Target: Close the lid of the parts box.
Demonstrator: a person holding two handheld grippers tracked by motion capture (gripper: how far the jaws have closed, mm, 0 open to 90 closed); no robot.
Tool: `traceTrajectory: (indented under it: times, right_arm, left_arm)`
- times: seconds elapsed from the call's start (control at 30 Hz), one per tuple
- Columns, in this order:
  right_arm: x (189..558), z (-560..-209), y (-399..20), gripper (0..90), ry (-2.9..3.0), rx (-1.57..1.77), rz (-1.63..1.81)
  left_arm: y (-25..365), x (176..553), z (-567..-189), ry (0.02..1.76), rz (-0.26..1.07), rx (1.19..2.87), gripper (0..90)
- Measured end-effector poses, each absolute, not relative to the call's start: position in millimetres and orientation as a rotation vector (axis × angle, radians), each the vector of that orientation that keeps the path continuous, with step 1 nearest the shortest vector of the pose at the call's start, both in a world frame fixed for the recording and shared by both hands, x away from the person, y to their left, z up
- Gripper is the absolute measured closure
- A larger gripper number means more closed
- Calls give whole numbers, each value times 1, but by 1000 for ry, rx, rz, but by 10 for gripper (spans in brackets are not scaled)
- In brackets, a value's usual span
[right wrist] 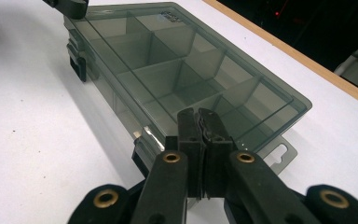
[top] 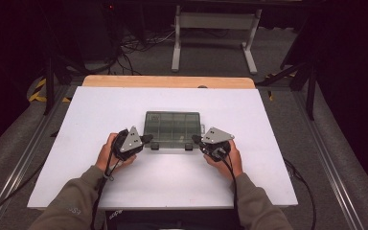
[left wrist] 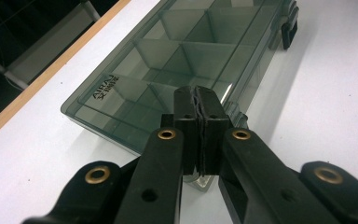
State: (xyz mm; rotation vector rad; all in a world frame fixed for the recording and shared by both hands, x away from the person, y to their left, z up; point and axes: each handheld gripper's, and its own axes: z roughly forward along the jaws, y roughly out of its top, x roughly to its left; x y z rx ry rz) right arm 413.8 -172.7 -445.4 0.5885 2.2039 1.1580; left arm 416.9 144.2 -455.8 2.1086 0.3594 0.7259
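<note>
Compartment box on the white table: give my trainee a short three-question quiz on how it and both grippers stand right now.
1. True or false: the lid of the compartment box is closed.
2. How do the jaws of the left gripper and right gripper stand: A both open, B both shut, C one of each?
3. Which edge of the box carries the dark latches, near or far from the person?

Key: 1 true. 2 B, each at a near corner of the box. 3 the near edge.
</note>
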Motion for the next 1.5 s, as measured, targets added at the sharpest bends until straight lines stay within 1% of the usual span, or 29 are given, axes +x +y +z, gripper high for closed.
traceTrajectory:
  times: [0.3,0.63,1.1,1.4,1.5]
  right_arm:
    - [413,-444,-173,881,2196,596,1178]
    - [410,-441,-172,872,2183,590,1202]
    - [406,-435,-172,838,2150,567,1241]
    - [404,-432,-168,808,2144,544,1257]
    - [404,-431,-167,786,2141,538,1264]
  left_arm:
    - [143,417,-454,335,728,2102,880]
    - [147,414,-448,320,744,2079,857]
    - [150,411,-442,315,739,2051,790]
    - [152,406,-440,308,745,2039,735]
    - [152,406,-440,305,741,2038,701]
